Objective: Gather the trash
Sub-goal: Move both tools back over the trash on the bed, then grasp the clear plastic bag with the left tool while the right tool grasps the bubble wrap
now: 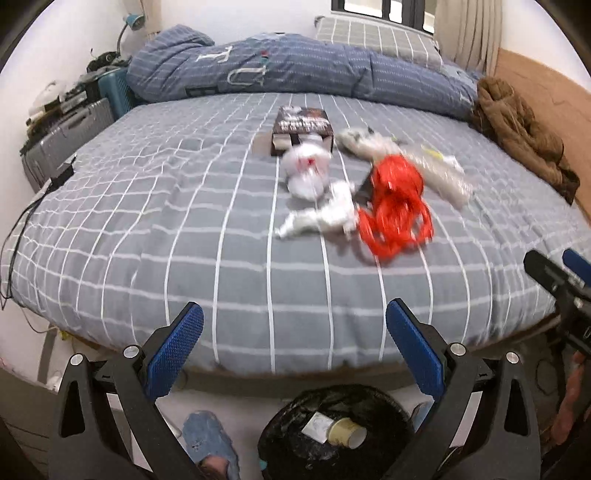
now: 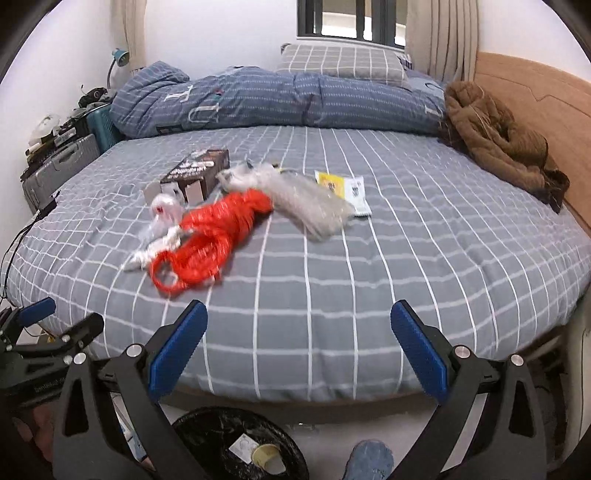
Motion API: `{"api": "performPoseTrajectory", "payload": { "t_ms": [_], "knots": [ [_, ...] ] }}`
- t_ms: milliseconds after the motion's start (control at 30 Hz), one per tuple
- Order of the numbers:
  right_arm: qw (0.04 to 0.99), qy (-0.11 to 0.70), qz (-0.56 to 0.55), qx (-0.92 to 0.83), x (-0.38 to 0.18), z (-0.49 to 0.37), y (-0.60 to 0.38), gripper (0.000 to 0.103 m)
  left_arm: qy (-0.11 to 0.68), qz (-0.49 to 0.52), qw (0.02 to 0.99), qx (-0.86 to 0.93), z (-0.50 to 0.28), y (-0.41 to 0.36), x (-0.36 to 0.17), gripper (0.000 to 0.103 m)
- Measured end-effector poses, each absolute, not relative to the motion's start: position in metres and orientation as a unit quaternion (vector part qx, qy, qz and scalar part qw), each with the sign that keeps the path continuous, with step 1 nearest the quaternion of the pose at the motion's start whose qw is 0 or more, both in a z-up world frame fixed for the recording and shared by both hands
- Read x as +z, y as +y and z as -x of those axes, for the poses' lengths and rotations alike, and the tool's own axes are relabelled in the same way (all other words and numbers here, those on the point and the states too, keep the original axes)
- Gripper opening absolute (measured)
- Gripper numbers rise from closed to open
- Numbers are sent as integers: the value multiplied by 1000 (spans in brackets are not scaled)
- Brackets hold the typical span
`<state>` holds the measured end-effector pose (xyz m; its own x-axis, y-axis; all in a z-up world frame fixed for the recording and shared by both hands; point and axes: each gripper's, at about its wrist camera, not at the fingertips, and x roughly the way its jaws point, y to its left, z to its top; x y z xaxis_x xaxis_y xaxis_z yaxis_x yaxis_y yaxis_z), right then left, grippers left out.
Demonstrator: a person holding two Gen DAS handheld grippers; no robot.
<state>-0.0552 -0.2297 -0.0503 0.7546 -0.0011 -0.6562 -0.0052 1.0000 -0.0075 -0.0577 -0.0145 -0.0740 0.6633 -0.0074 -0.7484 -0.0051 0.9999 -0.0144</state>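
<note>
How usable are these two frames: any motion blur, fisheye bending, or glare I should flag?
Left wrist view: the red bag and white trash are smeared by motion, the grippers' pads sharp; bed grid lines bow outward, corners vignetted black. Right wrist view: milder blur on the red bag and clear wrap; same barrel bend; the window is bright but not blown out, lighting soft and even.
</note>
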Motion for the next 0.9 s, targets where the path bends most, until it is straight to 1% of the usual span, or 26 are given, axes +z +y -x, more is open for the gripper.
{"api": "performPoseTrajectory", "payload": {
  "t_ms": [200, 433, 633, 900],
  "knots": [
    [940, 342, 12, 5, -44, 31, -227, 96, 395, 10, 919, -3, 24, -6, -57, 97],
    [937, 348, 23, -2, -50, -10, -236, 94, 393, 18, 919, 1, -21, 3, -54, 97],
    [935, 353, 22, -6, -55, -45, -241, 93, 386, 3, 922, 16, -53, 0, -54, 97],
    [930, 366, 23, -5, -65, -89, -247, 93, 403, -4, 915, -1, -87, -5, -66, 97]
  ]
}}
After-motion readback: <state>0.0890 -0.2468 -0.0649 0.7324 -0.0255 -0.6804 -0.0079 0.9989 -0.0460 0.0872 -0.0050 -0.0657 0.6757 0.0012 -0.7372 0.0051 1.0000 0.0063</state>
